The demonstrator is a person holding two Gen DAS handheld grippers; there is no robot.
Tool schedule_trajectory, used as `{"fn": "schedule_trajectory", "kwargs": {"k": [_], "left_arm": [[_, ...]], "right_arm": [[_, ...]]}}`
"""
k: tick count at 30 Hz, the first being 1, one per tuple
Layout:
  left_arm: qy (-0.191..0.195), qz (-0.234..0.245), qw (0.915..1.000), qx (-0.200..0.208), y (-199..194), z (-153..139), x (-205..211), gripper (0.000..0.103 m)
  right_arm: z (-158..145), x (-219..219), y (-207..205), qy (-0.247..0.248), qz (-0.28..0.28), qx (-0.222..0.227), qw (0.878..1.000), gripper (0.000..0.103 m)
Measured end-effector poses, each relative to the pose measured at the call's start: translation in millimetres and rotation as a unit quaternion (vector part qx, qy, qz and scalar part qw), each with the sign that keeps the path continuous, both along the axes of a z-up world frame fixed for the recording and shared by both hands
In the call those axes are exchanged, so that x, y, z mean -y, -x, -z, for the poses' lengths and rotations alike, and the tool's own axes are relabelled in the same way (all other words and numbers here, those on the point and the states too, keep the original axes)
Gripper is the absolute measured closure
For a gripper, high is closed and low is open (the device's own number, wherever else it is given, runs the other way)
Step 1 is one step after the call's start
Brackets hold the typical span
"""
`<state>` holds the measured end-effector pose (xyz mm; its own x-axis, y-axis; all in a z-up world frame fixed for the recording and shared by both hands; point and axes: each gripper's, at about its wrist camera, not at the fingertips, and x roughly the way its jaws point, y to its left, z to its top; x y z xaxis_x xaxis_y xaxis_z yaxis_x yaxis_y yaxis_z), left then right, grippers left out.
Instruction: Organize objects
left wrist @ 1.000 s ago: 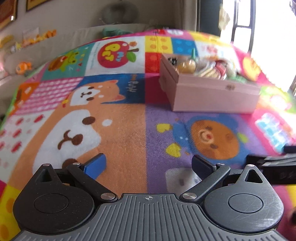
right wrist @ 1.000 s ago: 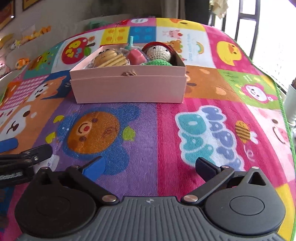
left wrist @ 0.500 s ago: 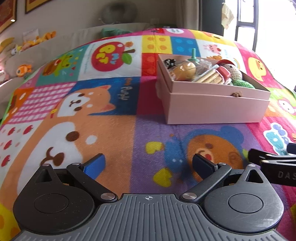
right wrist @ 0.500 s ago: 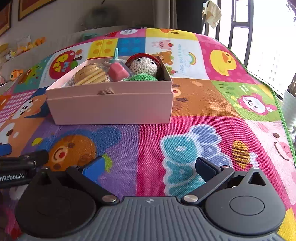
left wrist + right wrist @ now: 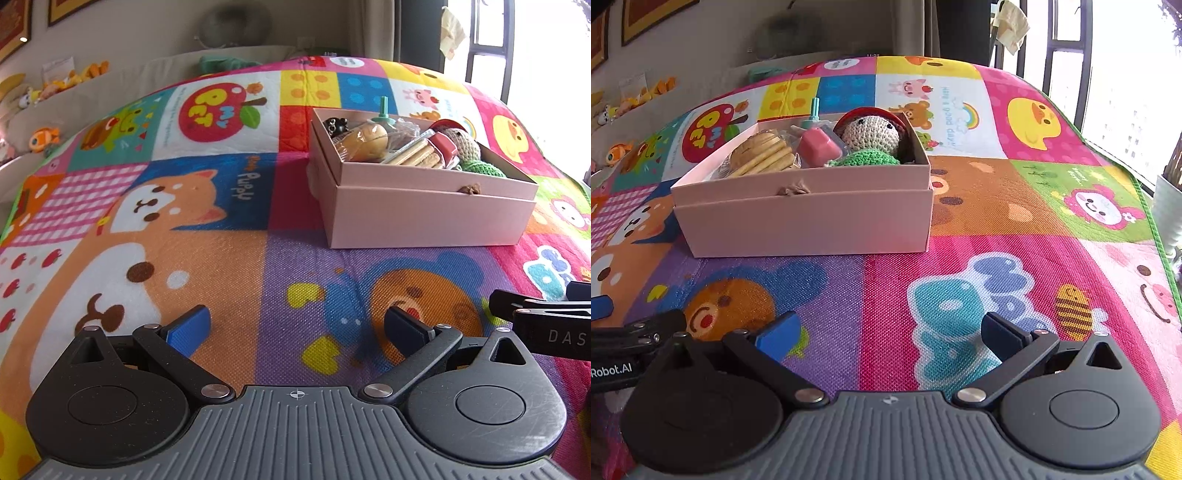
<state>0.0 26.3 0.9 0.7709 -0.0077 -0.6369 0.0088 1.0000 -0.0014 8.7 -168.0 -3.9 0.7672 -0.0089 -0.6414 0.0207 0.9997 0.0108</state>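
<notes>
A pink box [image 5: 424,214] [image 5: 812,221] sits open on the colourful play mat [image 5: 184,221] [image 5: 997,206]. It holds several toys: a crochet doll [image 5: 873,131] [image 5: 463,142], a pink block [image 5: 818,147], stacked biscuits [image 5: 762,155] [image 5: 413,157], a tan round toy [image 5: 365,142], a teal spinning top [image 5: 384,112] and a small black figure [image 5: 335,125]. My left gripper [image 5: 295,326] is open and empty, well short of the box. My right gripper [image 5: 888,332] is open and empty, also short of the box.
A beige sofa [image 5: 122,85] with small plush toys [image 5: 44,138] runs behind the mat. A window with dark bars [image 5: 1071,55] is at the right. The other gripper shows at the right edge of the left wrist view [image 5: 546,325] and at the left edge of the right wrist view [image 5: 624,347].
Both grippers have risen and drawn closer to the box, so its contents now show from above. Both stay open and empty.
</notes>
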Motion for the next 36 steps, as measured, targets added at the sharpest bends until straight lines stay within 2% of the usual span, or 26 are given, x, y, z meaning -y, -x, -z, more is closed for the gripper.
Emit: {"fn": "schedule_trajectory", "kwargs": {"k": [7, 12, 17, 36], "left_arm": [[-0.009, -0.011, 0.9999, 0.0, -5, 0, 4, 0.0], [-0.017, -0.001, 0.9999, 0.002, -9, 0, 12, 0.0], [-0.001, -0.001, 1.0, 0.001, -9, 0, 8, 0.0], [-0.003, -0.001, 1.0, 0.0, -9, 0, 8, 0.0]], "right_arm": [[0, 0, 0, 0.001, 0.0, 0.0, 1.0, 0.0], [0, -1, 1, 0.002, 0.0, 0.0, 1.0, 0.0], [0, 0, 1, 0.0, 0.001, 0.0, 1.0, 0.0], [0, 1, 1, 0.002, 0.001, 0.0, 1.0, 0.0]]}}
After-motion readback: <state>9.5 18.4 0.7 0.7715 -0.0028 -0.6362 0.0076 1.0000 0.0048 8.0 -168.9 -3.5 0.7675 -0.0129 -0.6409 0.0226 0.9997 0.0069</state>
